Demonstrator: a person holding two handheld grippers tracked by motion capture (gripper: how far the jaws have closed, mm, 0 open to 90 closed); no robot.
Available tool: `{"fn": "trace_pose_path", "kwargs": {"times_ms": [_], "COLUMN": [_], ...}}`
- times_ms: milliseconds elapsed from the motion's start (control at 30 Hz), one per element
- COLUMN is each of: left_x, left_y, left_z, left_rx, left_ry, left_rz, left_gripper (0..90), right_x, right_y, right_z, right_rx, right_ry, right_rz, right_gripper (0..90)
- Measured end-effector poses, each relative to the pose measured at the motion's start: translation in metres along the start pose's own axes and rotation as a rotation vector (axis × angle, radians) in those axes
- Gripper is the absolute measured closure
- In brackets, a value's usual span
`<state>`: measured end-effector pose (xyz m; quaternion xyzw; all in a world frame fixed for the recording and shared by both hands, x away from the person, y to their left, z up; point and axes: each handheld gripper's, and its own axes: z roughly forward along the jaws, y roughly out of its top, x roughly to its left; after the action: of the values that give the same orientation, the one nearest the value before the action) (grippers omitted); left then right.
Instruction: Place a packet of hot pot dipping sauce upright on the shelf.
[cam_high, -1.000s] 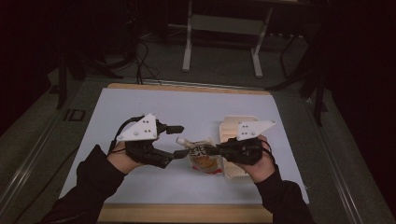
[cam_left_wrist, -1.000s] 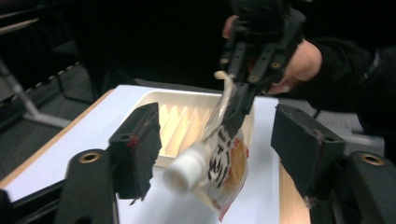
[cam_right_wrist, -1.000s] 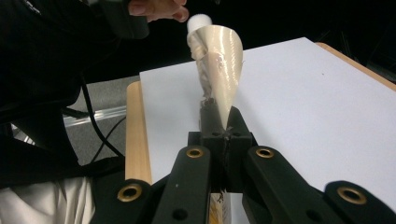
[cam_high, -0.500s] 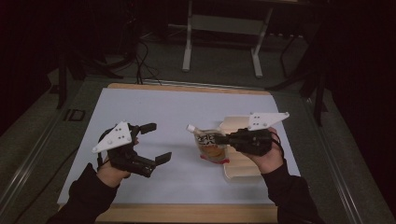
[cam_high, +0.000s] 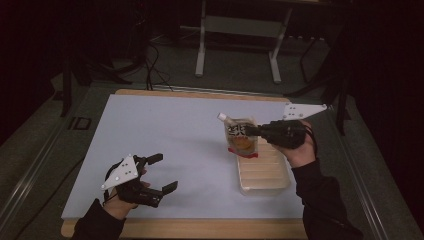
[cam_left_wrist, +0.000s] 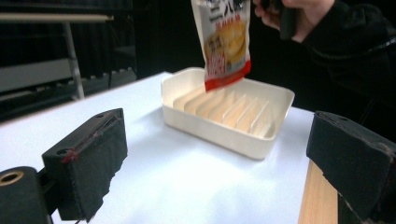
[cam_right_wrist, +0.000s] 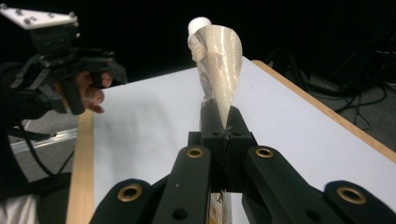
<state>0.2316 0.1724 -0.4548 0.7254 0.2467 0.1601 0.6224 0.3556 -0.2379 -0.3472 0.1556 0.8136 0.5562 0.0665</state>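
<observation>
My right gripper (cam_high: 251, 131) is shut on a spouted food pouch (cam_high: 240, 136) with a white cap, and holds it in the air above the far end of a cream ribbed tray (cam_high: 263, 172). The pouch (cam_left_wrist: 225, 39) hangs red edge down over the tray (cam_left_wrist: 226, 115) in the left gripper view. Along the right gripper's jaws the pouch (cam_right_wrist: 217, 71) rises edge-on from the shut right gripper (cam_right_wrist: 223, 125). My left gripper (cam_high: 161, 172) is open and holds nothing near the table's front left; its pads (cam_left_wrist: 95, 156) stand wide apart. The left gripper (cam_right_wrist: 65, 39) sits far off.
A white mat (cam_high: 170, 132) covers the wooden table (cam_high: 200, 230). A metal stand's legs (cam_high: 201, 55) and cables lie on the floor beyond the far edge. Dark surroundings ring the table.
The left gripper let go of the pouch, opened and drew back to the front left. The right gripper lifted the pouch up and to the right, above the tray.
</observation>
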Motion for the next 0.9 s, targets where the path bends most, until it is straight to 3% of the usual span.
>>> {"fn": "trace_pose_path", "kwargs": {"times_ms": [67,133,333,633,900], "left_x": [0.000,0.000,0.002,0.005,0.005], "left_y": [-0.010,-0.010,-0.022,-0.029,-0.031], "left_z": [0.002,0.002,0.001,-0.006,-0.011], "left_rx": [0.011,0.011,0.010,0.018,0.014], "left_ry": [0.003,0.003,0.024,0.059,0.067], "left_rz": [-0.004,-0.004,-0.027,-0.046,-0.057], "left_gripper": [5.2,5.2,5.1,5.0,5.1], "right_x": [-0.011,-0.014,-0.035,-0.072,-0.094], "right_y": [-0.002,-0.003,-0.010,-0.016,-0.024], "right_z": [-0.003,-0.003,-0.006,-0.009,-0.003], "right_rx": [0.008,0.007,-0.004,0.018,0.034], "right_ry": [-0.012,-0.013,-0.033,-0.064,-0.072], "right_rz": [0.009,0.008,-0.041,-0.032,-0.054], "right_gripper": [90.0,90.0,90.0,90.0,90.0]}}
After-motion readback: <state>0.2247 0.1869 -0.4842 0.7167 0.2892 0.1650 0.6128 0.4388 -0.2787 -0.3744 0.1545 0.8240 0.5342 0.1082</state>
